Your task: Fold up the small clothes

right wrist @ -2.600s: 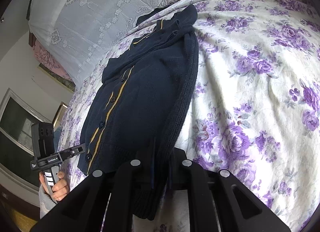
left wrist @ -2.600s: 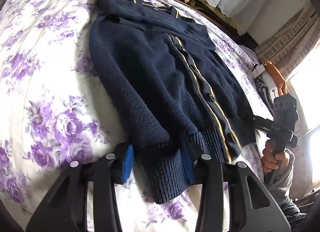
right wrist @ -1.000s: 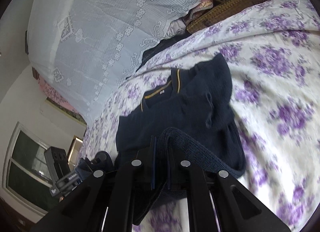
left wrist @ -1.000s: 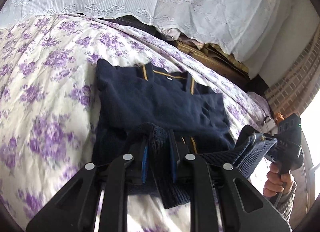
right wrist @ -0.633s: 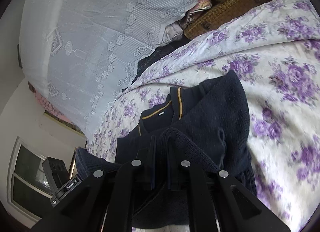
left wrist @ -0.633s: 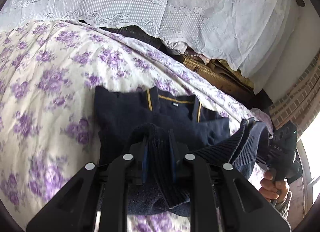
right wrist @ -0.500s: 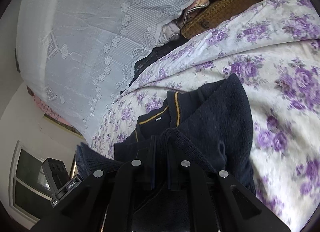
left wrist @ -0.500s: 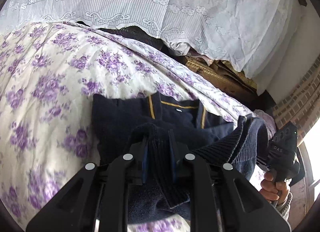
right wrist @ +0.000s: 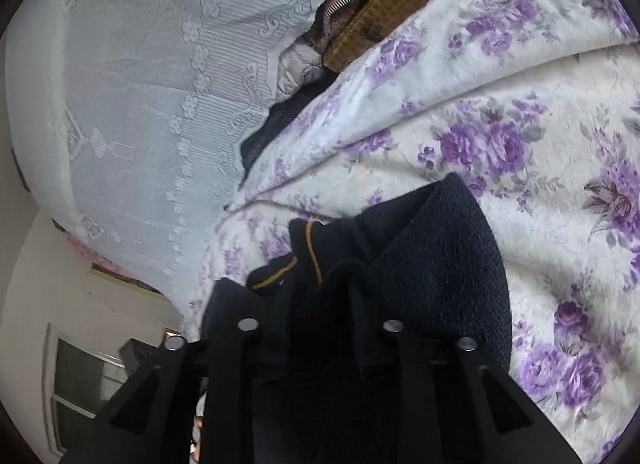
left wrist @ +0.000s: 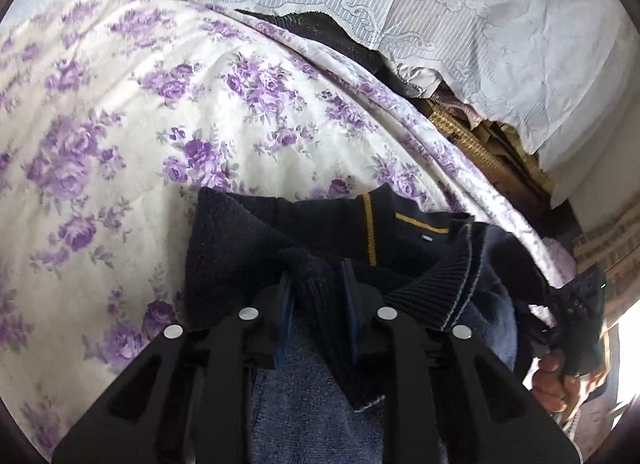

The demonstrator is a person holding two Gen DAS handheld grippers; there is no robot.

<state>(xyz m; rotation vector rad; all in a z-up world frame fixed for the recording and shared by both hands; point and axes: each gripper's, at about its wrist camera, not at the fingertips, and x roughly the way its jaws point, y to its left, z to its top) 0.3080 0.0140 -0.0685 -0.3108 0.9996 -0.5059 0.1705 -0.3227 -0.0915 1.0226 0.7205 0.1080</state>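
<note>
A navy knit cardigan (left wrist: 240, 248) with yellow collar stripes lies on the flowered bedspread (left wrist: 120, 124), its lower half folded up over the chest. My left gripper (left wrist: 316, 296) has the ribbed hem (left wrist: 316, 284) between its pads, still pinched, as the jaws are opening. In the right wrist view the cardigan (right wrist: 440, 264) lies below my right gripper (right wrist: 318, 304), whose jaws are opening; the hem hangs loosely in the widened gap. The right gripper (left wrist: 576, 304) also shows at the right edge of the left wrist view, partly draped in knit, with a hand (left wrist: 556, 384) on its handle.
A white lace cover (left wrist: 440, 4) hangs over piled things along the far side of the bed. Brown and striped cloth (right wrist: 384, 0) sticks out under it. A window (right wrist: 76, 376) is at the lower left of the right wrist view. The bedspread (right wrist: 540, 124) spreads out around the cardigan.
Both grippers carried the hem forward and down over the cardigan's upper half, nearly to the collar. The gap between the right fingers has widened clearly, and the left one slightly.
</note>
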